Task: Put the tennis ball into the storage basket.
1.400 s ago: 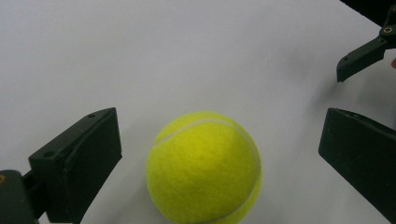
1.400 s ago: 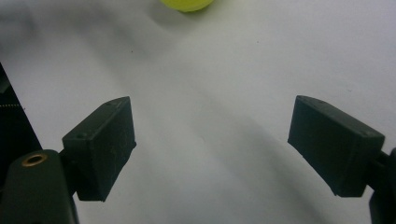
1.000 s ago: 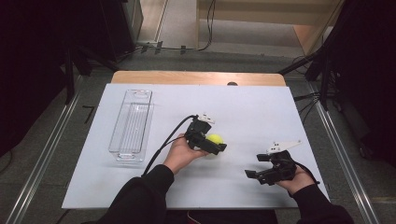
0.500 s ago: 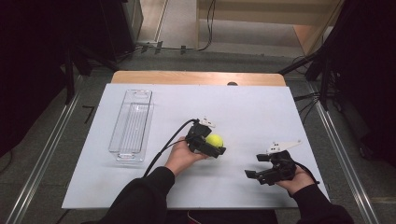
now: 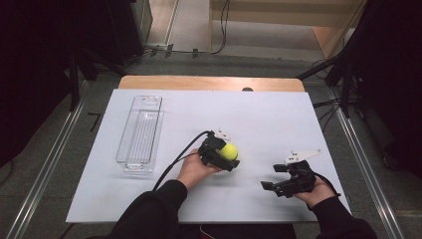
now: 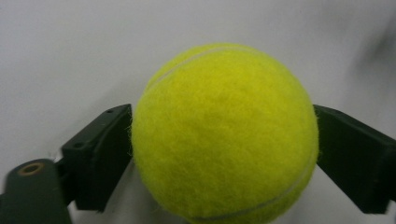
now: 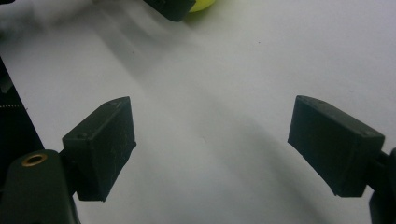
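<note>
Tennis ball (image 6: 225, 133) squeezed between just-closing left gripper (image 5: 219, 155) pads, right of clear tray (image 5: 140, 133), ready for lifting; right gripper (image 5: 283, 182) parked wide open, empty, farther right.

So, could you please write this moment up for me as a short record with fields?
surface: white table top
held thing: fuzzy yellow tennis ball, on the table
left gripper: jaws have just been closing, pads now against both sides of the ball
right gripper: open, nothing between its jaws, resting low near the table's right front
other thing: clear plastic oblong tray, empty, at the left
</note>
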`<state>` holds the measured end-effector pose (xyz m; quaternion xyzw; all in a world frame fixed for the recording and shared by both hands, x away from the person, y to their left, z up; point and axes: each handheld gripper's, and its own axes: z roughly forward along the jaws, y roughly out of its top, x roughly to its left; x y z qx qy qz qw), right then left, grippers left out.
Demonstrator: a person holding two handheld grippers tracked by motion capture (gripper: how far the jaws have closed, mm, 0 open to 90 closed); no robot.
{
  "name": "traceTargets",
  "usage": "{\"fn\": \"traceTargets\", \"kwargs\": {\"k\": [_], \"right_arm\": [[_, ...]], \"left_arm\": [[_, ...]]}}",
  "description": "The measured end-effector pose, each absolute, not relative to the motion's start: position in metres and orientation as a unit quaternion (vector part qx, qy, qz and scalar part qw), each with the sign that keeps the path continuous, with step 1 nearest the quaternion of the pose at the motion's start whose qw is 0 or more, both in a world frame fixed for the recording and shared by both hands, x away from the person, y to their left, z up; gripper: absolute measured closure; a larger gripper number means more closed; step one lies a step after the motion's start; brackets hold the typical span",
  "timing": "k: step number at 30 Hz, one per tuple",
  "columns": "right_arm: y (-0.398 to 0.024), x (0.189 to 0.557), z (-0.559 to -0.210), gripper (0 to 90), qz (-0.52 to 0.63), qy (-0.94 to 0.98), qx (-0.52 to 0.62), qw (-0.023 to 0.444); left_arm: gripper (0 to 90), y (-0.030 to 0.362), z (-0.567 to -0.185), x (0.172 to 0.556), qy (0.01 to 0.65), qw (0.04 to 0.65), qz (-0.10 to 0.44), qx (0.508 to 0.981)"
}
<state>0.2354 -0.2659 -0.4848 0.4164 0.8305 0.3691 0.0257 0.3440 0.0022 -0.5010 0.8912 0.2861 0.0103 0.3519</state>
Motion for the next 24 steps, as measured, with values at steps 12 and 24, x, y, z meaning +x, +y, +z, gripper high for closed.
{"fn": "traceTargets", "kwargs": {"k": [12, 24], "right_arm": [[-0.2664, 0.2354, -0.4847, 12.9, 0.370, 0.830, 0.416, 0.026], [-0.2660, 0.2352, -0.4844, 12.9, 0.369, 0.830, 0.418, 0.026]], "left_arm": [[26.2, 0.0046, -0.5017, 0.3433, 0.277, 0.352, 0.015, 0.894], [26.4, 0.0090, -0.4948, 0.3459, 0.283, 0.355, 0.013, 0.891]]}}
